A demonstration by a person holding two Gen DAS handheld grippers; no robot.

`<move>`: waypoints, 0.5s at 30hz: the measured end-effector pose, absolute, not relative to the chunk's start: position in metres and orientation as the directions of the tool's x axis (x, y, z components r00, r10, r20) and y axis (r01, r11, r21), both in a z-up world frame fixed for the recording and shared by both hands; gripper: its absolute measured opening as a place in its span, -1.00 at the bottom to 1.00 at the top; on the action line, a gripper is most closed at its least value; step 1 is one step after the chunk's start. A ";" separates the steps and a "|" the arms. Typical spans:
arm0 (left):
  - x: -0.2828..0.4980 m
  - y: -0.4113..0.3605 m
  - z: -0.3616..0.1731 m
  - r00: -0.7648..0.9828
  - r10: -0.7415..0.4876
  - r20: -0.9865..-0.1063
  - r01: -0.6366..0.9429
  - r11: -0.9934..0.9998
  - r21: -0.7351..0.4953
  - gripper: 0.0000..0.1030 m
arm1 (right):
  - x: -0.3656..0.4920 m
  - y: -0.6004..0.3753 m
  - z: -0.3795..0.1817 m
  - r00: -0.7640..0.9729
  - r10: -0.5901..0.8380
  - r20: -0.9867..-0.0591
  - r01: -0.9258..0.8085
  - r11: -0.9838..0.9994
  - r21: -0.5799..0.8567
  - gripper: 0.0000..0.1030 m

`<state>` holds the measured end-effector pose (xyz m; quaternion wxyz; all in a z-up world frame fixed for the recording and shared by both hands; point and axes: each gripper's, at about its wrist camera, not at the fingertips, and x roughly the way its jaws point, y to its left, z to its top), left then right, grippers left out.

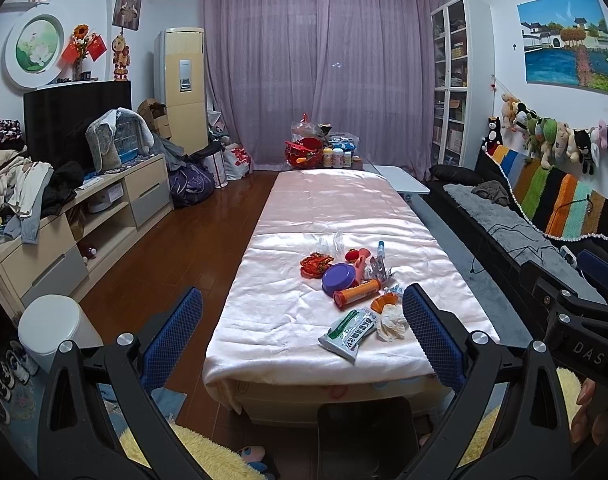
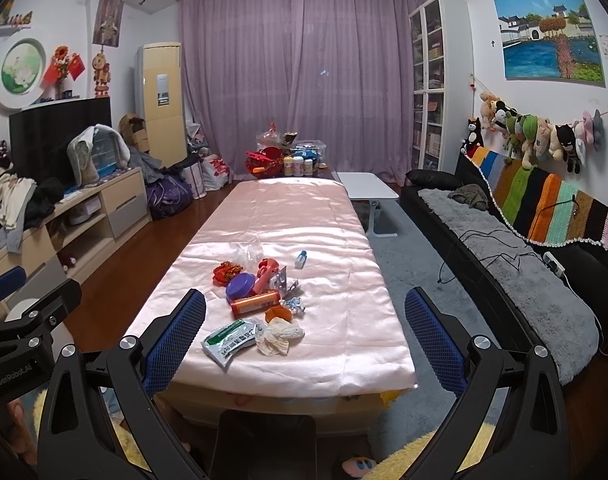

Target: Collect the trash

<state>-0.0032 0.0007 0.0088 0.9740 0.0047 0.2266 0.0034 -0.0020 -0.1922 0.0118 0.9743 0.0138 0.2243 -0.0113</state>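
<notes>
A long table under a pink cloth (image 1: 304,216) (image 2: 288,216) carries a trash pile near its front end: a crumpled white tissue (image 1: 391,322) (image 2: 280,336), a green-and-white packet (image 1: 345,332) (image 2: 230,336), an orange tube (image 1: 357,293) (image 2: 256,304), a purple lid (image 1: 339,276) (image 2: 242,285), red wrappers (image 1: 313,265) (image 2: 227,271), foil bits and a small bottle (image 1: 380,246) (image 2: 301,258). My left gripper (image 1: 302,332) is open and empty, held back from the table's front edge. My right gripper (image 2: 304,336) is open and empty, also short of the table.
A white lidded bin (image 1: 52,328) stands on the floor at front left. A TV cabinet (image 1: 104,204) piled with clothes lines the left wall. A black sofa (image 2: 523,256) with a grey throw runs along the right. Bottles and a red basket (image 1: 304,152) sit at the table's far end.
</notes>
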 end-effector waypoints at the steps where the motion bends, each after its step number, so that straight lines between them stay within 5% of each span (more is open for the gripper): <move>1: -0.003 0.001 0.009 0.897 0.009 -0.441 -0.005 1.000 0.011 0.84 | -0.002 -0.193 0.013 0.898 -0.016 -0.439 0.029 0.999 0.023 0.94; 15: -0.007 -0.002 0.008 0.897 0.010 -0.442 -0.004 1.000 0.016 0.84 | -0.002 -0.192 0.012 0.899 -0.016 -0.438 0.029 0.999 0.022 0.94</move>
